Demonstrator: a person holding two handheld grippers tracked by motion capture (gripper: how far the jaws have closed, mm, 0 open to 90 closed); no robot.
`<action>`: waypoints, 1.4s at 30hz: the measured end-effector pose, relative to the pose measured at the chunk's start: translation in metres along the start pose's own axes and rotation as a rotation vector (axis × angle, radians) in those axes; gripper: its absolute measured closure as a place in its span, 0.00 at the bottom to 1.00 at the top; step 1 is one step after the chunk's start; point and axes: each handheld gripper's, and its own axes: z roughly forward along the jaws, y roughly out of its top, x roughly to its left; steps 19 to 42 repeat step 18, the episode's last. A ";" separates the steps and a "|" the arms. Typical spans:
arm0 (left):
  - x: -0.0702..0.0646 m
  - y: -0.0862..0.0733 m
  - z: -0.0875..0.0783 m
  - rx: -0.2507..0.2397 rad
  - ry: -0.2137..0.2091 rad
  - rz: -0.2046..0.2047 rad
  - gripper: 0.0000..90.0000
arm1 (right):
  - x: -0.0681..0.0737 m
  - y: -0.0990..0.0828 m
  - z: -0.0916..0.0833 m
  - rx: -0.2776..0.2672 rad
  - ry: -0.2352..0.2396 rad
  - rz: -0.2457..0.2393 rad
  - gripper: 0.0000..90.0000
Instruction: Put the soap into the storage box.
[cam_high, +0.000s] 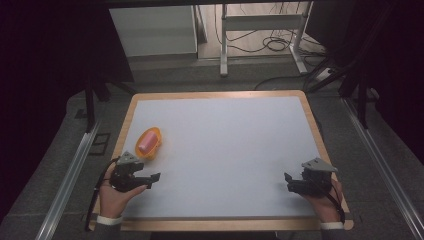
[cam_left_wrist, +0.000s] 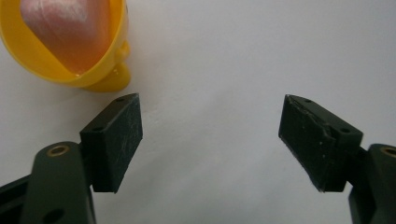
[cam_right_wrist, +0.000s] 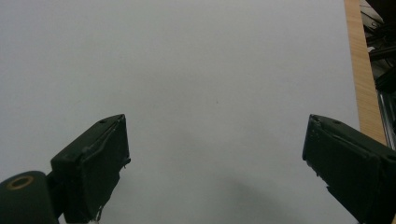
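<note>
Sitting at about nine o'clock on the white surface (cam_high: 225, 150), near its left edge, a small yellow bowl (cam_high: 151, 141) holds a pink, rounded lump (cam_high: 146, 142) that takes up most of its hollow and rises to about the rim. What the lump is made of I cannot tell. The left gripper view, looking at an angle into the bowl's mouth, has the bowl (cam_left_wrist: 100, 70) and its pink filling (cam_left_wrist: 70, 28) at eleven o'clock, just beyond the tip of one jaw and outside the gap, touching neither pad.

From the bowl, the left gripper (cam_high: 150, 181) lies at about six o'clock, close by but apart, its jaws spread wide with nothing but bare surface between them. That stance suggests the bowl stands free, resting on its own base; whether the gripper is leaving it or about to approach I cannot tell.

Well apart, at about four o'clock from the bowl, near the surface's right edge, the right gripper (cam_high: 289, 182) is held low in the person's hand, jaws likewise spread and empty, seemingly parked clear of the work. A wooden border (cam_high: 215, 94) frames the white sheet.
</note>
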 end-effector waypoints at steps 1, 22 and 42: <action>0.000 0.000 0.000 -0.001 -0.006 -0.003 0.25 | 0.000 0.000 0.000 0.000 -0.001 0.000 0.08; 0.000 -0.001 0.003 -0.010 -0.004 -0.007 0.25 | 0.002 0.001 0.000 -0.011 0.002 -0.009 0.08; 0.000 -0.001 0.003 -0.010 -0.004 -0.007 0.25 | 0.002 0.001 0.000 -0.011 0.002 -0.009 0.08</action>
